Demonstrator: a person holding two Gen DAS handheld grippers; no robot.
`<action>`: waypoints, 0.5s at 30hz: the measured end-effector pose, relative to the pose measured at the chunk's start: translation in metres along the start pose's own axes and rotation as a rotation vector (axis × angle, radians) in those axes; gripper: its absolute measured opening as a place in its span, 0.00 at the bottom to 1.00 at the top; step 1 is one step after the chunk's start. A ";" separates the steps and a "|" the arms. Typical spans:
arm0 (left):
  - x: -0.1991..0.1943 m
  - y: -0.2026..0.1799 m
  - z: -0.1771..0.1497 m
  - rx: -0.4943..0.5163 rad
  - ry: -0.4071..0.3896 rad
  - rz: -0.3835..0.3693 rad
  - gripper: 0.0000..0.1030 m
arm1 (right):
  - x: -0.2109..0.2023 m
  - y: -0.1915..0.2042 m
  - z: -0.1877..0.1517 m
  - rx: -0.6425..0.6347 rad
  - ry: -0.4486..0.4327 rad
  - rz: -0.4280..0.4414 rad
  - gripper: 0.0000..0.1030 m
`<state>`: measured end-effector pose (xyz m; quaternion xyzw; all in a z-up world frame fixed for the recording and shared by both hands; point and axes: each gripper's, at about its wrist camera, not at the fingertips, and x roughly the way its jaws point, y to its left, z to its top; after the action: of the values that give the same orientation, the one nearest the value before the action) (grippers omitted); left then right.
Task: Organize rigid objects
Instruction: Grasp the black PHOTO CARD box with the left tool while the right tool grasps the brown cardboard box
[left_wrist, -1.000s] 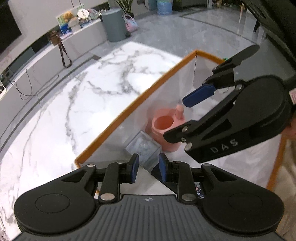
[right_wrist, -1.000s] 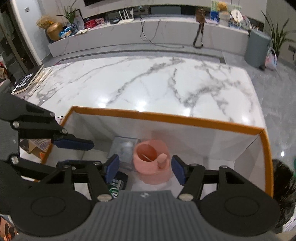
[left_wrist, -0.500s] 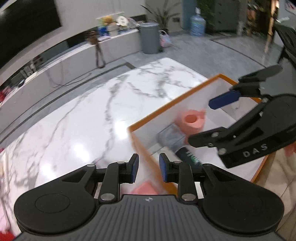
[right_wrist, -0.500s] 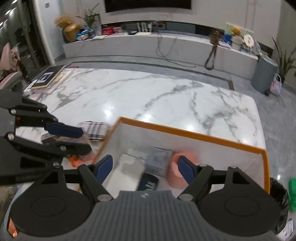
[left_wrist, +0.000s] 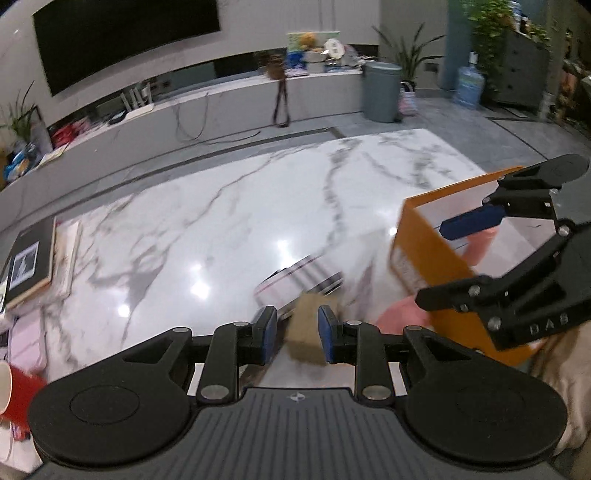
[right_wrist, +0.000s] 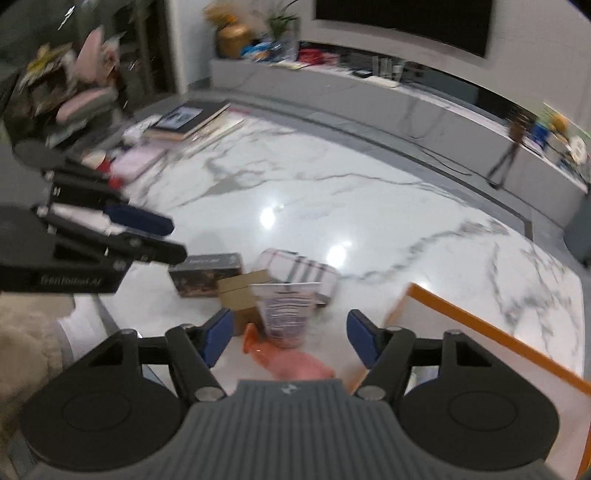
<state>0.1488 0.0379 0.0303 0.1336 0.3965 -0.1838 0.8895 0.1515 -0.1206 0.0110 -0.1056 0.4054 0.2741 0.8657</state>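
Observation:
Loose items lie on the marble table: a tan cardboard box (right_wrist: 240, 299) (left_wrist: 306, 328), a dark box (right_wrist: 207, 273), a plaid case (right_wrist: 299, 273) (left_wrist: 299, 280), a white tube (right_wrist: 284, 310) and a pink item (right_wrist: 288, 362). The orange-rimmed white bin (left_wrist: 424, 254) (right_wrist: 480, 321) stands to their right. My left gripper (left_wrist: 294, 334) is open and empty, its pads either side of the tan box and apart from it. My right gripper (right_wrist: 289, 338) is wide open and empty above the tube and pink item.
Books (left_wrist: 26, 262) (right_wrist: 188, 118) and papers lie at the table's far left, with a red cup (left_wrist: 14, 387) near the left front edge. A low cabinet (left_wrist: 258, 92) and a grey bin (left_wrist: 380, 92) stand beyond the table.
Both grippers have swung left, away from the inside of the bin, and now face the loose items on the table. Both stay empty; the left has opened a little wider.

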 end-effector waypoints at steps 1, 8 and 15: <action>0.002 0.004 -0.002 0.011 0.004 0.010 0.31 | 0.007 0.006 0.003 -0.025 0.014 0.001 0.62; 0.025 0.019 -0.030 0.121 0.061 0.038 0.43 | 0.047 0.030 0.009 -0.069 0.098 0.057 0.56; 0.051 0.027 -0.041 0.195 0.080 0.034 0.61 | 0.069 0.053 0.011 -0.180 0.116 0.107 0.56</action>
<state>0.1652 0.0666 -0.0326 0.2334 0.4097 -0.2006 0.8588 0.1643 -0.0453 -0.0320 -0.1769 0.4337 0.3488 0.8118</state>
